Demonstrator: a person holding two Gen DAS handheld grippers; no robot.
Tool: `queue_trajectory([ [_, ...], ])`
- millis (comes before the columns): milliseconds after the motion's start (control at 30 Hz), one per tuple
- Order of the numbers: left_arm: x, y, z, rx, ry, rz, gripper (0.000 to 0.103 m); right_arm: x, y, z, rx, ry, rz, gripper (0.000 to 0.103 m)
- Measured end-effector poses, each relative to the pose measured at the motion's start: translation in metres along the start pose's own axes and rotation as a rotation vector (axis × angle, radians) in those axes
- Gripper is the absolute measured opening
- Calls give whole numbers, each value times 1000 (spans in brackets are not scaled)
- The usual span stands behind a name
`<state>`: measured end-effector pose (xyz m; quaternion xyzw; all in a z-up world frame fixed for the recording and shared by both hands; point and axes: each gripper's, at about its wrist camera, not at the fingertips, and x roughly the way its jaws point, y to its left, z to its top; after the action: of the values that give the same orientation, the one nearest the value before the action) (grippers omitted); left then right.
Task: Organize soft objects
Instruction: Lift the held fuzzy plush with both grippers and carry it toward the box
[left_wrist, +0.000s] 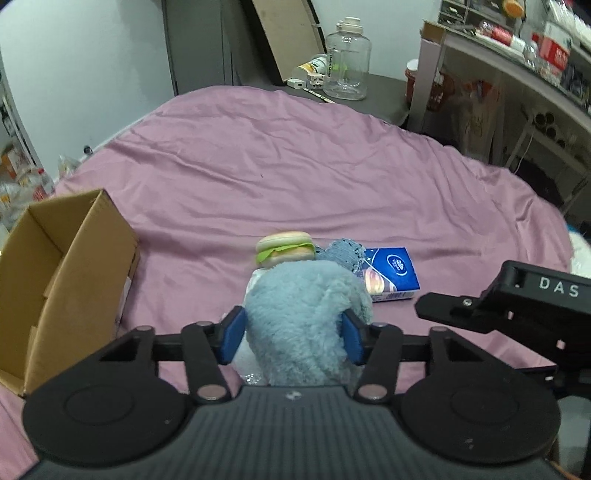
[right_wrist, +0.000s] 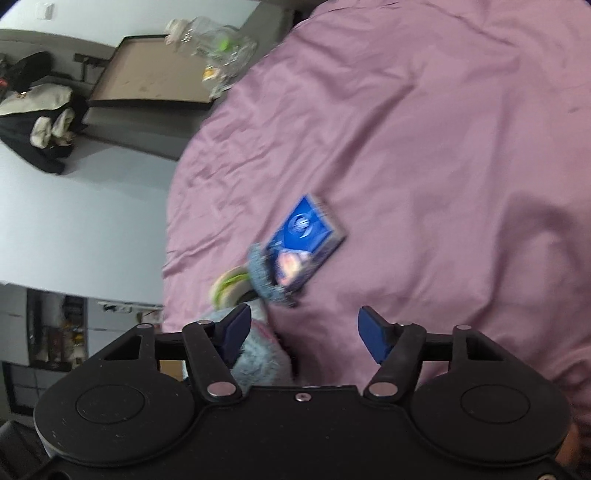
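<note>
A wrinkled pink sheet covers the bed (left_wrist: 295, 155), with a cluttered shelf off to my right and a clear jug standing on the dark stand beyond the far edge. My left gripper (left_wrist: 291, 334) has its jaws pinching a fluffy pale-blue plush toy (left_wrist: 299, 314) around its middle, the pile bulging out past both blue pads. I judge it light and very squashy, so it should hold by compression and will not slip, though it may sag at the free ends; a grip across the thick body suits it better than one on a limb. Just beyond it lie a small burger-shaped squishy toy (left_wrist: 285, 248), a blue knitted cloth (left_wrist: 345, 254) and a blue tissue pack (left_wrist: 391, 273), all close together on the sheet. The pack looks soft but boxy, best taken across its narrow sides. An open cardboard box (left_wrist: 70, 280) stands on the sheet to my left, the likely place for these. My right gripper (right_wrist: 304, 332) hangs beside the plush with its jaws spread and nothing between them; its view is blurred.
</note>
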<state>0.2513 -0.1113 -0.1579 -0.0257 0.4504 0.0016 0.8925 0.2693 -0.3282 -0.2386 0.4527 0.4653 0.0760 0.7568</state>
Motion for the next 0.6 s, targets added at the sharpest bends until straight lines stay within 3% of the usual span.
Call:
queue_trajectory([
  [67, -3, 9, 0, -36, -1, -22, 44, 3, 5, -2, -18, 9, 12, 61],
  [333, -11, 37, 2, -144, 11, -90, 39, 15, 30, -14, -79, 63, 101, 57],
  [400, -12, 45, 3, -173, 14, -102, 38, 20, 37, -19, -111, 74, 97, 52],
  [533, -14, 59, 5, -227, 28, -129, 38, 29, 44, -29, -142, 119, 107, 27],
  [600, -16, 62, 7, -230, 27, -140, 38, 26, 49, -29, -161, 105, 120, 23],
])
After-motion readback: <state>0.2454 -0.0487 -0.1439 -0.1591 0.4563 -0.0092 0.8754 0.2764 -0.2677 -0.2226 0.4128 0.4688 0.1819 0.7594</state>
